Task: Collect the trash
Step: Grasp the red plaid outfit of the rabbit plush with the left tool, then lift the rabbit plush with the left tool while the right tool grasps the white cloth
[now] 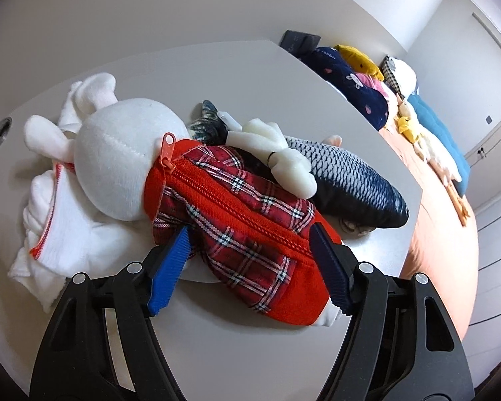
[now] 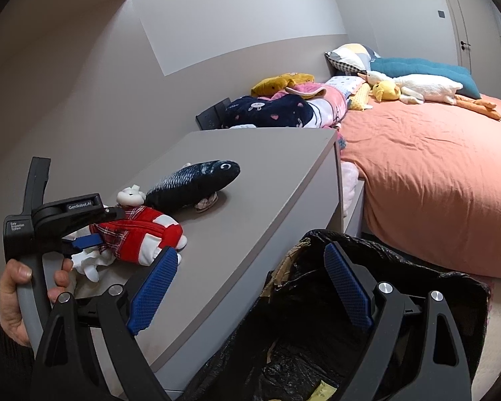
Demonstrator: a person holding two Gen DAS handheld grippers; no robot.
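The left gripper [image 1: 250, 247] has its blue pads spread wide on either side of the rabbit plush [image 1: 197, 180] in red plaid on the grey desk [image 1: 237, 344]; contact is unclear. The right gripper [image 2: 250, 287] hangs wide and holds nothing, the black trash bag [image 2: 320, 347] between and below its fingers.

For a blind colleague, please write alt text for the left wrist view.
The left tongs, open, straddle a white plush rabbit in a red plaid outfit lying on a grey desk. A plush fish lies behind the rabbit, and a bed with more soft toys is to the right.
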